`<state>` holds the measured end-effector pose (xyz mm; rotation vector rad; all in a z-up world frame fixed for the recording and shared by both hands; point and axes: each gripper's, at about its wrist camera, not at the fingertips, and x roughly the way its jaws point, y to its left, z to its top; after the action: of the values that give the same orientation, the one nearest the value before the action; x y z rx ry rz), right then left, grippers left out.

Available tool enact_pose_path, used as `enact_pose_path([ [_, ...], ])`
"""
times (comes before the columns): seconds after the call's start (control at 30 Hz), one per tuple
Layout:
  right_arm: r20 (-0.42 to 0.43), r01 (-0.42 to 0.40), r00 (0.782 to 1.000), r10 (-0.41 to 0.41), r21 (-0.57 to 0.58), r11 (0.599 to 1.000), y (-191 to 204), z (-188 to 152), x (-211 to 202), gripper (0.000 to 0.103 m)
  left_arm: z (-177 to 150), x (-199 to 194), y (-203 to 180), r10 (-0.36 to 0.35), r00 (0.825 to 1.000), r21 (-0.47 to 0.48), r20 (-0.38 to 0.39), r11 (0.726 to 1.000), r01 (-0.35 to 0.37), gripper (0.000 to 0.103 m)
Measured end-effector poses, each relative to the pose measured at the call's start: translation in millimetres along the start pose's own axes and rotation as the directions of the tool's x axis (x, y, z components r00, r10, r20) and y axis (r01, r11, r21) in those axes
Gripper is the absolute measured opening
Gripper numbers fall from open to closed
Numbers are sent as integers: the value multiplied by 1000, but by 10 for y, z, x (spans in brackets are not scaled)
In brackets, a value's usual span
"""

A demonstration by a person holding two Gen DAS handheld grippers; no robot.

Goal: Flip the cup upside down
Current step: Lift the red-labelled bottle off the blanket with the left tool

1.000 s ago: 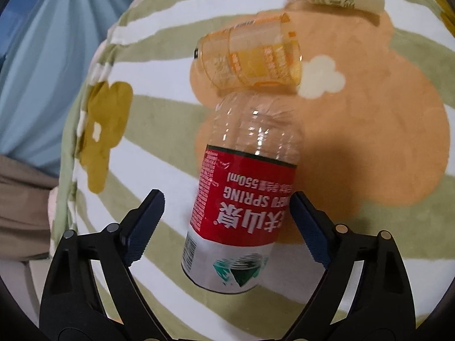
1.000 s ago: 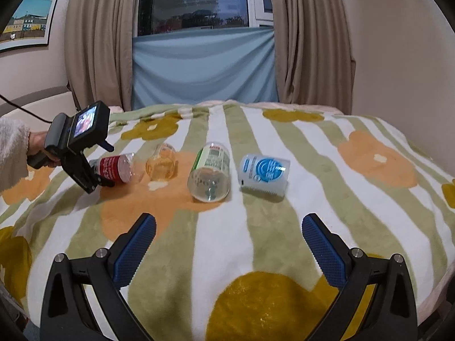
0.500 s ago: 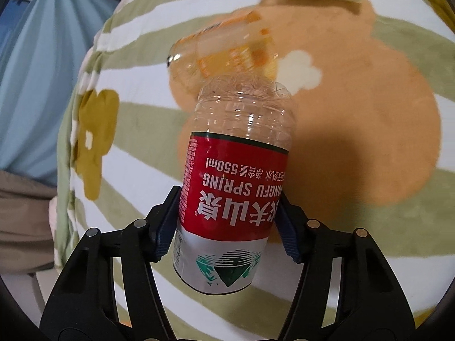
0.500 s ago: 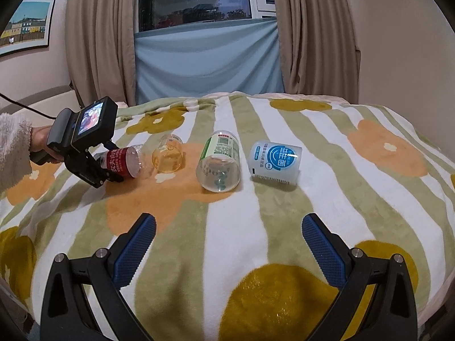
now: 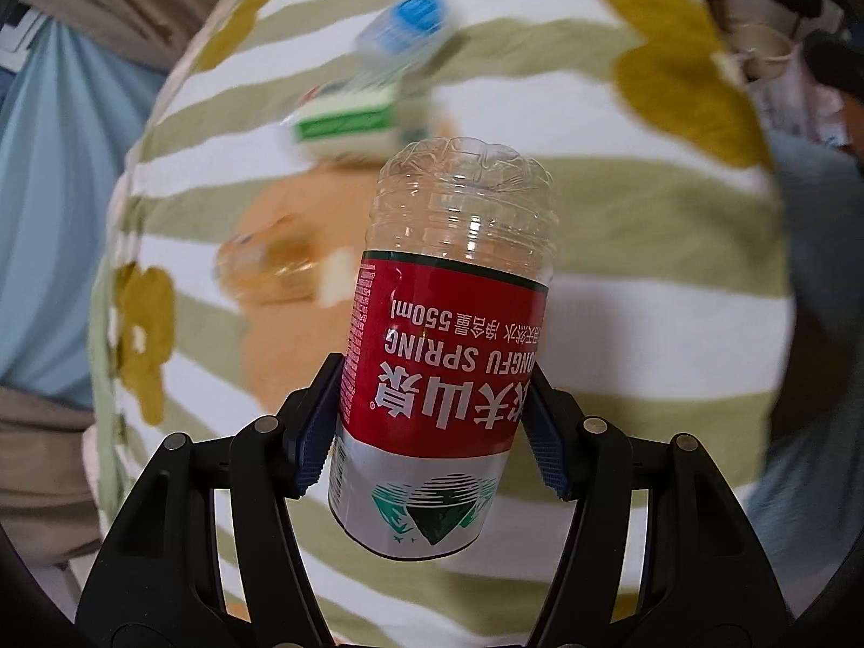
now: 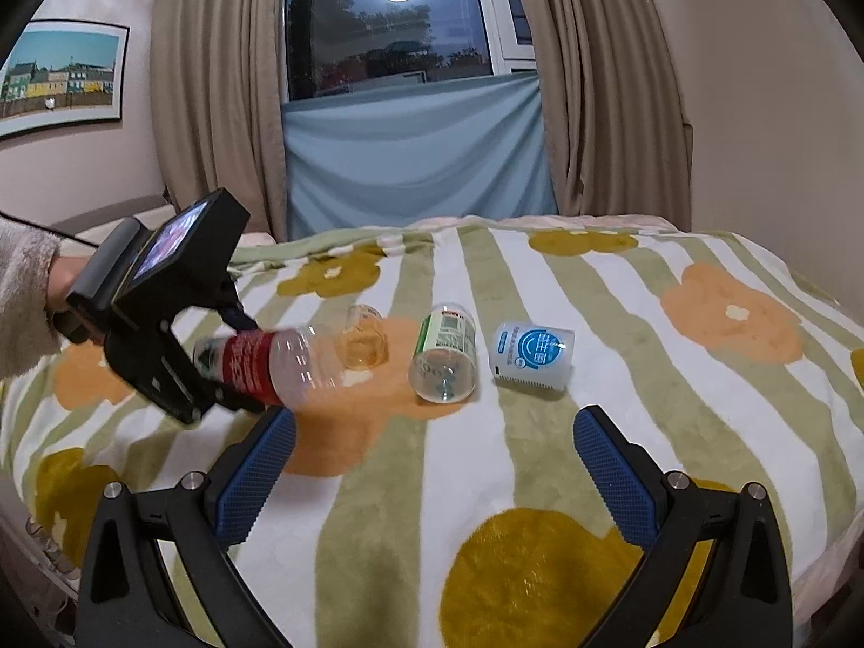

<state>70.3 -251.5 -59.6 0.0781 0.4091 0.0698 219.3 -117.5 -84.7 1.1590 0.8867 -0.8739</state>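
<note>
My left gripper [image 5: 432, 426] is shut on a clear cut-bottle cup with a red label [image 5: 448, 356], held above the blanket. In the right wrist view the same cup [image 6: 259, 364] hangs roughly level in the left gripper [image 6: 237, 362]. An orange-tinted cup [image 6: 362, 345], a green-label cup [image 6: 445, 359] and a blue-label cup [image 6: 532, 356] lie on their sides on the blanket. They also show, blurred, in the left wrist view: orange [image 5: 270, 270], green [image 5: 345, 121], blue [image 5: 410, 27]. My right gripper [image 6: 434, 480] is open and empty near the bed's front.
The striped flower blanket [image 6: 675, 378] covers a bed. Curtains and a window [image 6: 399, 27] stand behind it, a wall on the right. A person's sleeve [image 6: 21, 291] holds the left gripper at the bed's left side.
My left gripper closed on the red-label cup, lifted it off the blanket and swung it right. The right gripper tilted slightly; the other cups stayed put.
</note>
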Motion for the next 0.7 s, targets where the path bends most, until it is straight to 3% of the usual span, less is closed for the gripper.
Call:
enact_pose_path([
  [0.13,-14,-29,999,29,4,1000,-49,-4,-113,103,171,-35,-283,-3,1000,-24,11,1000,3,59],
  [0.3,-38,-29,999,28,-7,1000,-99,-59,-229,103,294,280,-582,-34,997,-67,-69,997,29,59],
  [0.53,-79,-28,996,26,-26,999,-185,-140,-288,103,272,415,-641,-48,996,-122,-81,992,38,60],
  [0.63,-96,-34,995,33,-15,999,-202,-163,-270,103,256,402,-636,-43,996,-145,-80,989,31,63],
  [0.7,-101,-44,994,43,-8,999,-197,-161,-255,103,247,385,-640,-22,997,-143,-77,990,10,80],
])
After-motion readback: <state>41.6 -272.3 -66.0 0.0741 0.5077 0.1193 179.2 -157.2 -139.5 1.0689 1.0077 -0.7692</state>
